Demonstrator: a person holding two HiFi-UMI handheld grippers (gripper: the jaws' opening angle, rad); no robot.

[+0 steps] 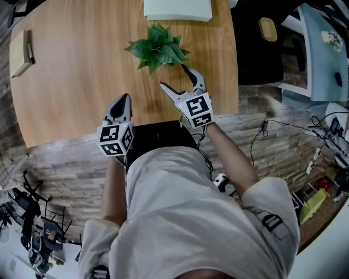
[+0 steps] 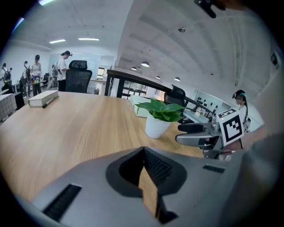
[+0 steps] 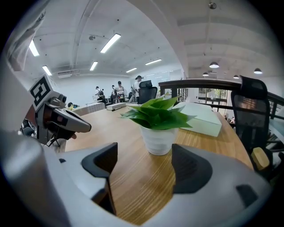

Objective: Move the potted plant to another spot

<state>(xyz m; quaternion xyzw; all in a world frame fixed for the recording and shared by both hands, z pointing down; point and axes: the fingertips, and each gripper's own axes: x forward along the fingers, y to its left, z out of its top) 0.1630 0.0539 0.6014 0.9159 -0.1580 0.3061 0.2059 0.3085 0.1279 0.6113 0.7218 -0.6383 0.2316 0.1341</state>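
Okay, the only print is the black-and-white square marker pattern on each gripper's cube, with no readable words. My right gripper is over the table, with my bare forearm coming in from the near edge and the jaws pointing far and tilted down. Its jaws are released and spread wide, with nothing between the pads. The potted plant stands upright just past their tips, in line with the gap and untouched. It has green leaves and a white ribbed pot, and sits at the far middle of the table, just near of a pale green box at the far edge. My left gripper is at the near edge, left of the right one and well apart from the plant, also tilted down. Its jaws are clenched together on nothing, with only a sliver of wood showing between them. A book lies far left on the table. A black chair stands off to the right.
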